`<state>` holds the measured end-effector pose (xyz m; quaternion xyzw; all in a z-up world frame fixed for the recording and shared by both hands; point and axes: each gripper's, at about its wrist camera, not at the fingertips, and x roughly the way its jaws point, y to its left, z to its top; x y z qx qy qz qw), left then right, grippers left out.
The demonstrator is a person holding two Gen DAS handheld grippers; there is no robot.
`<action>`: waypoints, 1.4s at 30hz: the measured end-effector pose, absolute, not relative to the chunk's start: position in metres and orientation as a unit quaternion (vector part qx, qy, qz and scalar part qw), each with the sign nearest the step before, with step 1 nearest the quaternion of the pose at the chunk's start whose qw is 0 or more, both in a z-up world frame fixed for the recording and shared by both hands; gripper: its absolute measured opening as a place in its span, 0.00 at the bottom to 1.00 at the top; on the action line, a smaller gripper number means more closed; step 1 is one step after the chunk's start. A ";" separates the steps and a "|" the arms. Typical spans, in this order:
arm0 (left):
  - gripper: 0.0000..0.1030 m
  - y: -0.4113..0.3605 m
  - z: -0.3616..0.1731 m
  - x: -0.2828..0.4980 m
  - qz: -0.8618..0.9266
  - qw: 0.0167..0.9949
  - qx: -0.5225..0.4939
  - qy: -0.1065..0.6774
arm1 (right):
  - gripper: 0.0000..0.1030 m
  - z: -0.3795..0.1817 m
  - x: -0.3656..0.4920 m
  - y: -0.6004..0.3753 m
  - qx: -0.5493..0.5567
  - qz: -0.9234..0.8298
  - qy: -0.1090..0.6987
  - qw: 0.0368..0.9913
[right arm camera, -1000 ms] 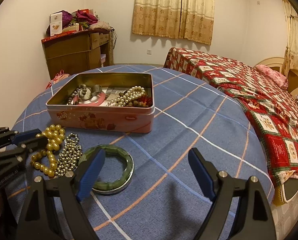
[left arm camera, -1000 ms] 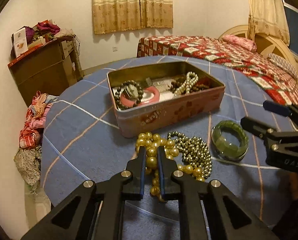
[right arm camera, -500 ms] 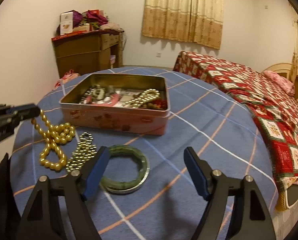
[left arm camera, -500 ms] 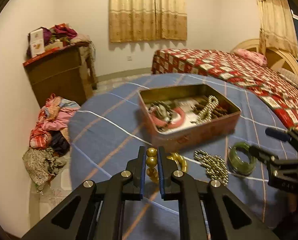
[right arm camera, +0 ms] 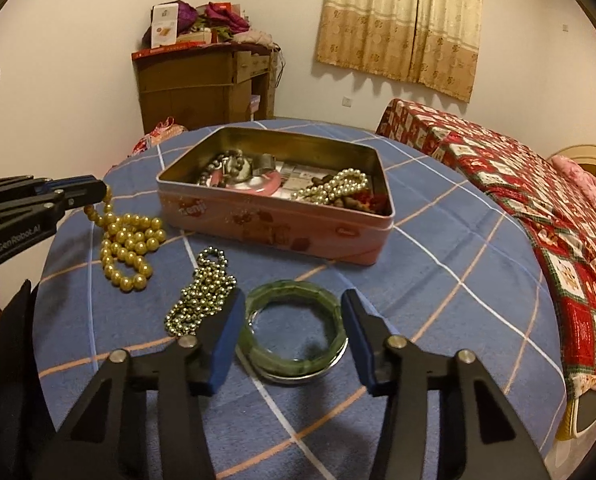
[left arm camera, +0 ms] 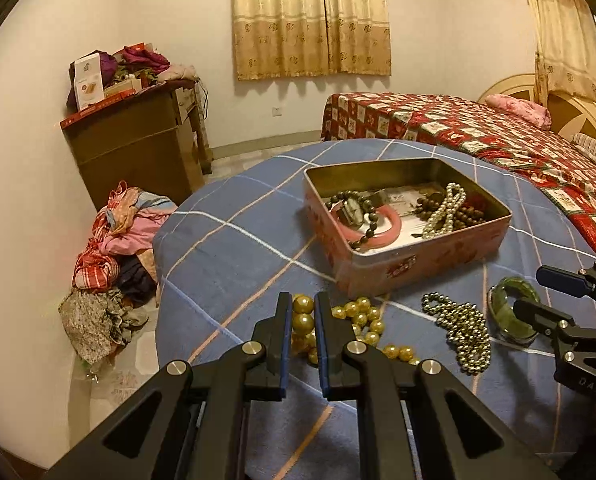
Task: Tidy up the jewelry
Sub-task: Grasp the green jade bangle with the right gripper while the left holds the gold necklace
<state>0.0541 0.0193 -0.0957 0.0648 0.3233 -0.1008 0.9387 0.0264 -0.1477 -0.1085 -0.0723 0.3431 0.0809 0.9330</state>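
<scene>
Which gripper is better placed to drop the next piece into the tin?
Left. The left gripper is shut on the gold bead necklace, partly lifted beside the pink tin. The right gripper is open, only framing the green bangle.

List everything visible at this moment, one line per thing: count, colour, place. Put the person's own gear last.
tin box: 1, pink, open, mid-table
pink bangle: 1, pink, inside the tin
white pearl strand: 1, cream, inside the tin, right part
dark bead bracelet: 1, dark, inside the tin, left part
gold bead necklace: 1, gold, on the cloth left of the tin, one end lifted
small metallic bead chain: 1, silvery-gold, on the cloth by the bangle
green bangle: 1, green, on the cloth in front of the tin
tablecloth: 1, blue plaid
bed: 1, red patterned cover
cabinet: 1, brown, by the wall
left gripper: shut on the gold bead necklace
right gripper: open, astride the green bangle
</scene>
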 end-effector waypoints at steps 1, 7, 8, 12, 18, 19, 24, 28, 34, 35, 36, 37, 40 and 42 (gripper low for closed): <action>0.10 0.020 -0.097 0.055 -0.100 0.938 0.064 0.326 | 0.45 -0.109 0.027 -0.147 -0.074 0.081 0.345 0.932; 0.10 0.023 -0.106 0.060 -0.098 0.934 0.057 0.339 | 0.42 -0.110 0.026 -0.143 -0.083 0.088 0.347 0.930; 0.10 0.022 -0.107 0.060 -0.099 0.933 0.056 0.340 | 0.42 -0.110 0.026 -0.143 -0.082 0.087 0.346 0.931; 0.10 0.022 -0.109 0.061 -0.102 0.932 0.053 0.345 | 0.42 -0.109 0.026 -0.145 -0.072 0.092 0.345 0.931; 0.10 0.021 -0.111 0.060 -0.105 0.930 0.055 0.347 | 0.22 -0.113 0.029 -0.138 -0.089 0.117 0.357 0.922; 0.10 0.020 -0.110 0.060 -0.106 0.930 0.055 0.347 | 0.19 -0.113 0.029 -0.138 -0.089 0.119 0.358 0.922; 0.10 0.019 -0.109 0.059 -0.109 0.930 0.055 0.346 | 0.09 -0.116 0.027 -0.133 -0.104 0.131 0.363 0.917; 0.10 0.018 -0.109 0.059 -0.112 0.930 0.055 0.346 | 0.09 -0.117 0.027 -0.134 -0.099 0.134 0.369 0.914; 0.10 0.017 -0.103 0.056 -0.113 0.933 0.052 0.339 | 0.07 -0.114 0.025 -0.136 -0.095 0.127 0.361 0.919; 0.10 0.017 -0.101 0.055 -0.114 0.934 0.051 0.336 | 0.07 -0.112 0.024 -0.137 -0.091 0.125 0.355 0.922; 0.10 0.018 -0.098 0.054 -0.114 0.935 0.050 0.332 | 0.07 -0.109 0.022 -0.139 -0.087 0.121 0.349 0.925; 0.10 0.017 -0.095 0.053 -0.115 0.936 0.051 0.329 | 0.07 -0.108 0.022 -0.140 -0.085 0.119 0.345 0.927; 0.10 0.017 -0.083 0.049 -0.118 0.941 0.049 0.314 | 0.06 -0.096 0.018 -0.144 -0.083 0.111 0.326 0.935; 0.10 0.018 -0.075 0.046 -0.121 0.943 0.047 0.306 | 0.04 -0.089 0.016 -0.146 -0.083 0.108 0.316 0.939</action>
